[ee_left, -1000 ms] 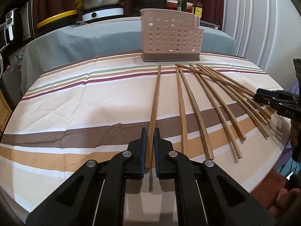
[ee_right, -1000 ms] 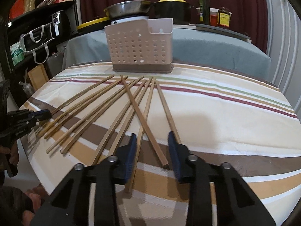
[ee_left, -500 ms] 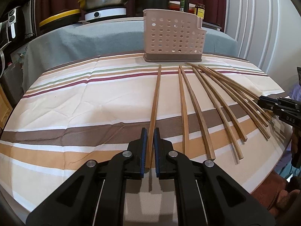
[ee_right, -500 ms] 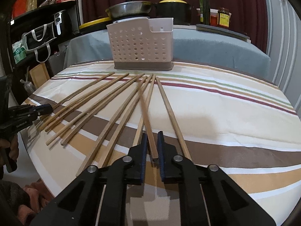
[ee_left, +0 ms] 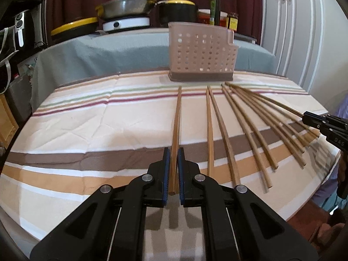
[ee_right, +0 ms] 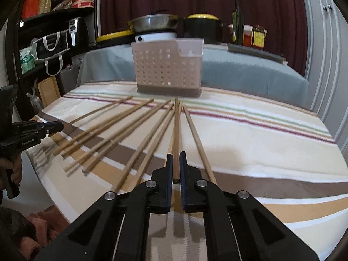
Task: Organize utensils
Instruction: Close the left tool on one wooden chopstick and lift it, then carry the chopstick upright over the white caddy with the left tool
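Several long wooden chopsticks (ee_left: 245,130) lie fanned on the striped tablecloth (ee_left: 97,126), pointing toward a pink perforated utensil holder (ee_left: 201,53) at the table's far side. My left gripper (ee_left: 173,152) is shut on one chopstick (ee_left: 176,126), which points at the holder. My right gripper (ee_right: 176,155) is shut on another chopstick (ee_right: 176,121), its tip lifted toward the holder (ee_right: 168,69). The other chopsticks (ee_right: 113,134) lie left of it in the right wrist view. Each gripper also shows at the edge of the other's view: the right one (ee_left: 304,117) and the left one (ee_right: 62,126).
Behind the round table stands a grey-covered counter (ee_left: 108,50) with a steel pan (ee_left: 126,5), a black pot with yellow lid (ee_left: 177,10), bottles and jars (ee_right: 257,35). Dark shelves with bags (ee_right: 50,43) stand at the left, white cabinet doors (ee_left: 289,32) at the right.
My right gripper went from open to shut on a chopstick and lifted it, swinging it to point at the holder. My left gripper stayed shut on its chopstick and moved closer to the holder.
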